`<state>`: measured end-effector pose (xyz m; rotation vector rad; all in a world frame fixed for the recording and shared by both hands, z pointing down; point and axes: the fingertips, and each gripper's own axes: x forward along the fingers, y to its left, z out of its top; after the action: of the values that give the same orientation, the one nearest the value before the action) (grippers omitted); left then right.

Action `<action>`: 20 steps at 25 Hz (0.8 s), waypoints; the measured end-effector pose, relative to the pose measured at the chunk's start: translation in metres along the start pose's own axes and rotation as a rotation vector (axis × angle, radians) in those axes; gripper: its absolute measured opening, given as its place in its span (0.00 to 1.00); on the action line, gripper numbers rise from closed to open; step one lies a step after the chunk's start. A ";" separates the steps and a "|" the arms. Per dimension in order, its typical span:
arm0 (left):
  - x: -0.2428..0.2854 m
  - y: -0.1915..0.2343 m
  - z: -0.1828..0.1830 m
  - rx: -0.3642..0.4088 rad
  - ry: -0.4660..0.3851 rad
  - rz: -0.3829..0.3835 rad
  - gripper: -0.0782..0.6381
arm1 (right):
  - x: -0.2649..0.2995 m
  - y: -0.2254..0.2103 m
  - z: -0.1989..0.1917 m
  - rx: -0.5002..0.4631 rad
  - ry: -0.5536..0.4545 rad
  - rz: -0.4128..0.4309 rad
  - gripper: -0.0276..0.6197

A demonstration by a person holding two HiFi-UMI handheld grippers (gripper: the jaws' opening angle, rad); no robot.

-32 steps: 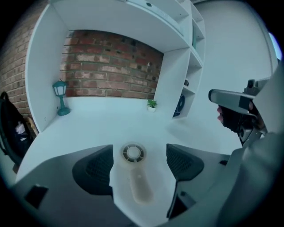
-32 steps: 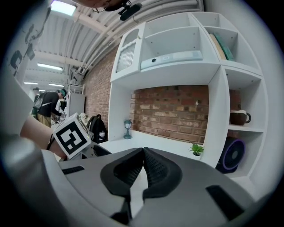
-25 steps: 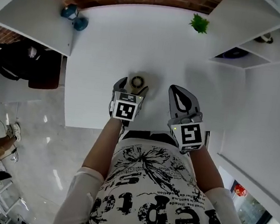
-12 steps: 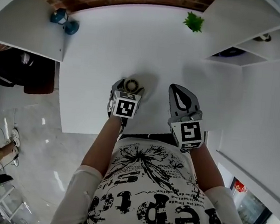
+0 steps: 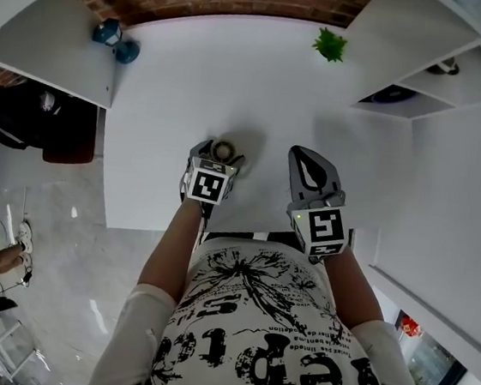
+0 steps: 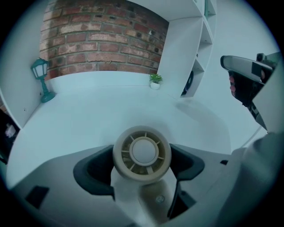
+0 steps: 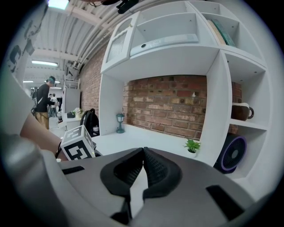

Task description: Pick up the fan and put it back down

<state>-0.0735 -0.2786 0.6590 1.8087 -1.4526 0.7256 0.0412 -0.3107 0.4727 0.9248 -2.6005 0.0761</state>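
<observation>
On my left, the left tongs (image 5: 220, 154) are clenched on the fan (image 6: 142, 152). Both dark pads press the sides of its round cream housing, and its ribbed face points away from me toward the brick wall. It sits over the near part of the white counter (image 5: 193, 78), close to the front edge. I can't tell whether its foot touches the surface or hangs just clear.

I'd judge it a light, stiff, small plastic thing, so weight won't be the problem. The rim is smooth and curved, so it could roll or squirt out of a flat pinch. The thin grille ribs look like the breakable part. The hold I have, across the widest part of the rim and off the grille, seems right to me, with moderate squeeze.

Farther right, the right tongs (image 5: 312, 174) are closed on nothing, the pads meeting, held just beside the left ones.
</observation>
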 end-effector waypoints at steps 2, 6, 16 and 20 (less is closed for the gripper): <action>-0.007 -0.001 0.005 -0.006 -0.018 0.004 0.63 | -0.003 -0.004 0.003 -0.004 -0.010 -0.005 0.06; -0.027 -0.003 0.023 0.007 -0.076 0.017 0.63 | -0.010 -0.005 0.017 -0.010 -0.038 -0.010 0.06; -0.109 -0.015 0.106 0.131 -0.355 0.093 0.63 | -0.028 -0.005 0.051 -0.038 -0.129 -0.016 0.06; -0.153 -0.026 0.138 0.173 -0.495 0.092 0.63 | -0.034 -0.002 0.064 -0.045 -0.164 -0.018 0.06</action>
<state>-0.0809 -0.2954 0.4520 2.1714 -1.8442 0.4750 0.0455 -0.3035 0.4010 0.9762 -2.7309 -0.0654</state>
